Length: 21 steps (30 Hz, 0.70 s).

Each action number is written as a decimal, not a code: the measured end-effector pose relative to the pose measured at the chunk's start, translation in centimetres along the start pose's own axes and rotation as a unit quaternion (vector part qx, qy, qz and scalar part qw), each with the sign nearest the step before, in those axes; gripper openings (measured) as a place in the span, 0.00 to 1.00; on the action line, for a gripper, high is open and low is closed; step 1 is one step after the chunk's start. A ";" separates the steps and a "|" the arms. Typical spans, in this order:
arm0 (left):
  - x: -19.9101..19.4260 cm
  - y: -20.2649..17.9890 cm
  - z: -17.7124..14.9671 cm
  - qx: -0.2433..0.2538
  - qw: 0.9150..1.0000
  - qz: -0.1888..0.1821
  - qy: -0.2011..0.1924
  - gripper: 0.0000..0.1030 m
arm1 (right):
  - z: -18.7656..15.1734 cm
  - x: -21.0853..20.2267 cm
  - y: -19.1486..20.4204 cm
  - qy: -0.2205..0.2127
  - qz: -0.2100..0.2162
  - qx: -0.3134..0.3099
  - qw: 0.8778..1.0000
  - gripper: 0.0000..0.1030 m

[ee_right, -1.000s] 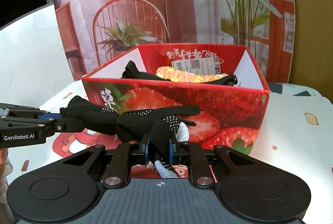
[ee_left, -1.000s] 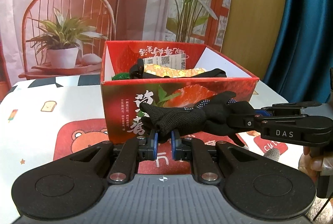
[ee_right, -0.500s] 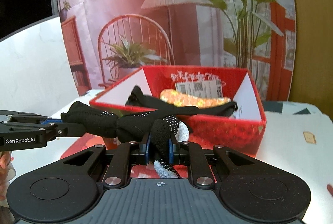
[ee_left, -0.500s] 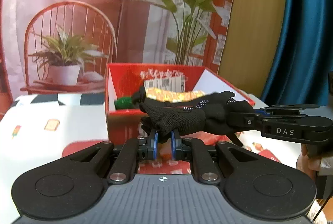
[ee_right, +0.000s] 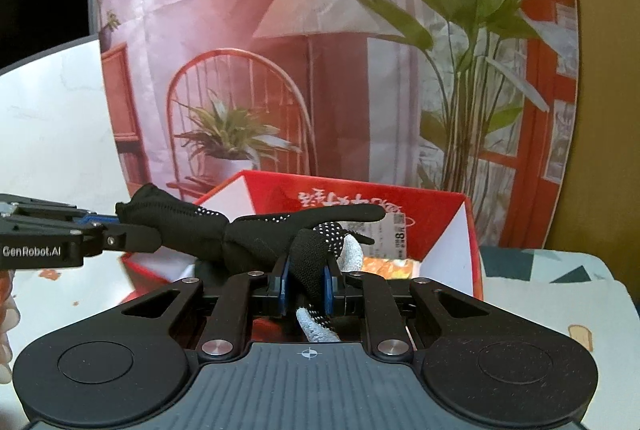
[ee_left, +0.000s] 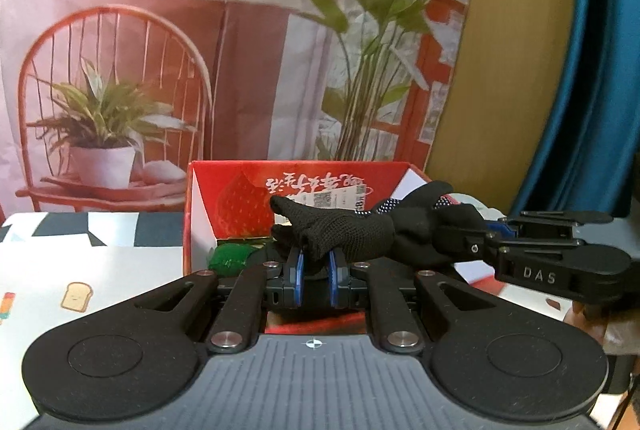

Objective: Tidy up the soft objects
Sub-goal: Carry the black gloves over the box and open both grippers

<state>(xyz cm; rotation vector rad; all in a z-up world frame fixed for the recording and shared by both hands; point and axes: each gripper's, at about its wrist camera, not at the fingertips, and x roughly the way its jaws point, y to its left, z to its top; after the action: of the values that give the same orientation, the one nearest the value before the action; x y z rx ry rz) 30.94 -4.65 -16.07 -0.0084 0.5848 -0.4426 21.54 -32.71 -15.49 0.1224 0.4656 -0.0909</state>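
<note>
A black knit glove with white grip dots (ee_left: pixel 360 234) (ee_right: pixel 248 234) is stretched between my two grippers. My left gripper (ee_left: pixel 316 262) is shut on its cuff end, and from the right wrist view it (ee_right: pixel 116 226) reaches in from the left. My right gripper (ee_right: pixel 306 270) is shut on the finger end, where a grey-white part of the glove (ee_right: pixel 352 254) shows; it (ee_left: pixel 460 242) enters from the right. The glove hangs above the near edge of an open red strawberry box (ee_left: pixel 296 164) (ee_right: pixel 360 184).
Inside the box lie a green soft thing (ee_left: pixel 230 258) and an orange packet (ee_right: pixel 384 264). A cartoon-print tablecloth (ee_left: pixel 80 270) covers the table. A printed backdrop (ee_left: pixel 240 30) stands right behind the box, a blue curtain (ee_left: pixel 592 70) to its right. Fingers of a hand (ee_left: pixel 588 326) hold the right gripper.
Both grippers rose and moved toward the box with the glove still held between them. The box front has dropped out of sight and the glove now sits over the box opening.
</note>
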 end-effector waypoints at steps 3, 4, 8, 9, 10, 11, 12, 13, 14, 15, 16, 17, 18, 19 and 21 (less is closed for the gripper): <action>2.1 0.2 0.5 0.005 1.000 0.008 0.015 0.13 | 0.3 2.0 -0.6 0.012 -0.005 0.002 1.000 0.14; 2.6 0.4 0.6 0.005 1.000 0.010 0.019 0.13 | 0.4 2.6 -0.8 0.016 -0.006 0.004 1.000 0.14; 4.5 1.2 0.8 -0.003 0.999 0.015 0.031 0.13 | 0.6 4.8 -1.5 0.026 -0.011 0.007 1.000 0.14; 4.8 1.3 0.8 -0.003 0.999 0.016 0.033 0.13 | 0.7 5.3 -1.6 0.028 -0.013 0.006 1.000 0.14; 5.1 1.4 0.9 -0.002 0.999 0.019 0.035 0.13 | 0.7 5.7 -1.7 0.029 -0.015 0.004 0.999 0.14; 5.4 1.4 0.9 0.003 0.999 0.020 0.035 0.13 | 0.7 6.1 -1.7 0.031 -0.018 0.002 0.999 0.14; 5.7 1.5 0.9 0.005 0.999 0.021 0.037 0.14 | 0.7 6.5 -1.7 0.033 -0.020 0.000 0.999 0.14; 5.9 1.5 1.0 0.007 0.999 0.023 0.039 0.14 | 0.7 6.8 -1.7 0.035 -0.023 -0.003 0.999 0.14; 6.1 1.6 1.0 0.007 0.999 0.024 0.041 0.14 | 0.8 7.0 -1.7 0.036 -0.025 -0.004 0.999 0.14; 6.3 1.6 1.0 0.008 0.999 0.026 0.043 0.16 | 0.8 7.3 -1.7 0.038 -0.027 -0.005 0.999 0.15; 6.6 1.6 1.1 0.008 0.999 0.030 0.044 0.17 | 0.8 7.4 -1.8 0.040 -0.028 -0.005 0.999 0.15; 6.7 1.6 1.1 0.010 0.998 0.034 0.043 0.17 | 0.8 7.6 -1.9 0.043 -0.029 -0.003 0.999 0.16; 6.7 1.5 1.1 0.015 0.998 0.039 0.042 0.18 | 0.7 7.8 -1.9 0.048 -0.029 -0.002 0.998 0.18; 6.7 1.4 1.2 0.021 0.998 0.047 0.043 0.21 | 0.6 7.9 -2.0 0.052 -0.031 -0.001 0.998 0.19; 6.7 1.1 1.3 0.036 0.996 0.062 0.046 0.46 | 0.5 7.8 -2.0 0.052 -0.037 0.000 0.998 0.22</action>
<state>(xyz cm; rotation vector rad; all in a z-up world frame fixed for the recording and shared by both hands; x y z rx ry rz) 37.05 -6.54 -18.73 0.1172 0.6551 -0.3437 28.42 -35.25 -18.80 0.1095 0.5743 -0.1580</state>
